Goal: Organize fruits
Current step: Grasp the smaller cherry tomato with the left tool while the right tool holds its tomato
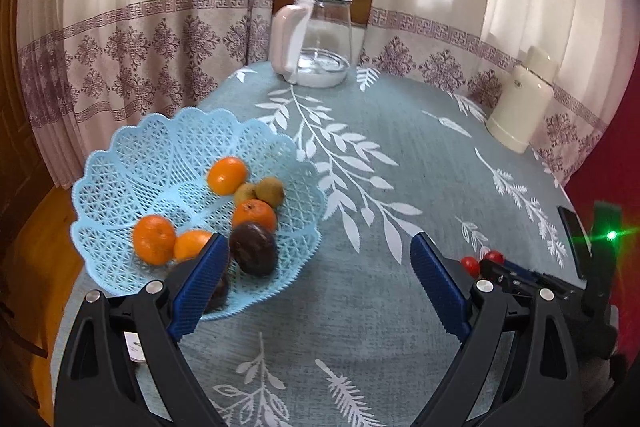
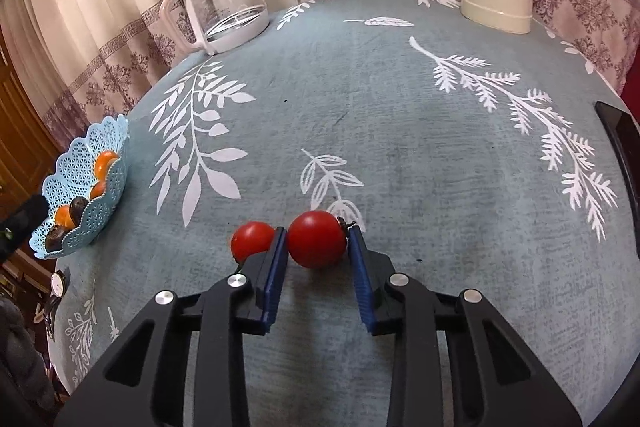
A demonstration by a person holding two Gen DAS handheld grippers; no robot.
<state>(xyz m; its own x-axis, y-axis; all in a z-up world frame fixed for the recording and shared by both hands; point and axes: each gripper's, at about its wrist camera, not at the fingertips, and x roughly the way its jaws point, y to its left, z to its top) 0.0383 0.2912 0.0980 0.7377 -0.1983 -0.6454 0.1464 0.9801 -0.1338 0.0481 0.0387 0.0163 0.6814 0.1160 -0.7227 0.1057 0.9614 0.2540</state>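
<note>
Right fingers [image 2: 316, 239] pinch my tomato [image 2: 317, 239]; left fingers [image 1: 316, 267] gape wide beside the basket [image 1: 132, 163]; bare tabletop [image 2: 400, 131] ahead.

Teal surface [image 2: 400, 131] cloth with white leaf prints, light blue lattice basket [image 1: 132, 163], orange tangerines [image 1: 227, 175], red tomatoes [image 2: 317, 239], and blue pads [image 2: 362, 279] on black tongs.

bare cloth [image 2: 360, 115] between basket [image 2: 108, 187] and tomatoes [image 2: 316, 239].

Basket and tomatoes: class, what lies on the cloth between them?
Nothing: the right wrist view shows bare cloth between the basket and the tomatoes.
</note>
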